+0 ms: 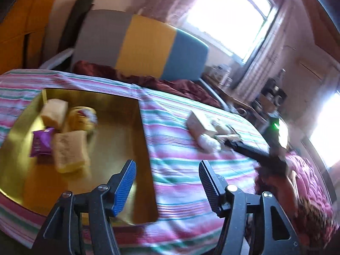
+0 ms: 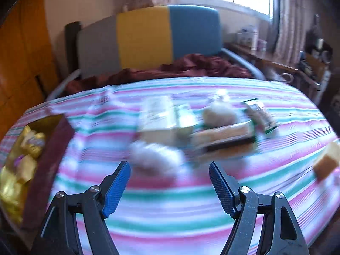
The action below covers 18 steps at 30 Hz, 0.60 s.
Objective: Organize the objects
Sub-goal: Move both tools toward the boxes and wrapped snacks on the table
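The gold box (image 1: 127,110) sits at the bed's (image 1: 191,180) left edge with snacks inside. The left hand-held gripper (image 1: 166,167) is released and empty. The right hand-held gripper (image 2: 170,170) is released over a blurry pile (image 2: 191,127) mid-bed.

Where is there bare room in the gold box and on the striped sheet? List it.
Free: the near and right part of the gold box, beside its packets; the striped sheet under the right tool. Crowded: the box's left side, and the blurred pile of boxes mid-sheet.
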{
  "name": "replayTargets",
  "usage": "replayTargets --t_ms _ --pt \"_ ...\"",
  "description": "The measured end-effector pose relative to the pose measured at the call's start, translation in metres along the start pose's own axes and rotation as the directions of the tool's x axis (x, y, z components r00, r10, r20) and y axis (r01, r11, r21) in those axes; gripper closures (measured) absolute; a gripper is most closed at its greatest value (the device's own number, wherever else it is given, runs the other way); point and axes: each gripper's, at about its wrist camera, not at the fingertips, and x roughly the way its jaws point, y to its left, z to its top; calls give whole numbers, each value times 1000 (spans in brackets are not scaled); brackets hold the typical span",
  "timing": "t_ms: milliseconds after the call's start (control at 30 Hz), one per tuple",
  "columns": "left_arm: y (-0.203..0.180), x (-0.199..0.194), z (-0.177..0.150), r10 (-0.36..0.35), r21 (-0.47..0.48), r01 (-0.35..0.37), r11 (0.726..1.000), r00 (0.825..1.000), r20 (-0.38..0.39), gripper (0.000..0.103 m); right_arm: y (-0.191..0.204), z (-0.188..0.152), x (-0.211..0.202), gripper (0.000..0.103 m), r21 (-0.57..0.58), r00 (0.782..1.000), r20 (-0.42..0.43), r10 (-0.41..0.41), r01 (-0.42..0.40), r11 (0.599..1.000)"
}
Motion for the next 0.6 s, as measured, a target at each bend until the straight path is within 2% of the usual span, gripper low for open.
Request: replayTargets --t_ms 200,300,433,533,600 --pt "-42 9 -15 -48 107 54 993 997 -54 41 -37 40 35 21 1 998 -34 -46 46 999" --pt "-51 14 -21 -58 122 68 990 995 -83 41 -46 55 59 20 -15 993 -118 -26 24 1000" --pt "-58 16 -25 -52 143 66 988 994 -100 41 -55 61 78 19 -42 983 -184 -27 19 999" --pt "-59 21 -26 -51 143 66 988 993 -107 41 -55 52 76 19 -73 970 -241 27 -45 996" --pt "-60 28 -26 -53 137 68 988 992 -116 41 -51 38 69 19 -106 962 -270 32 -63 992"
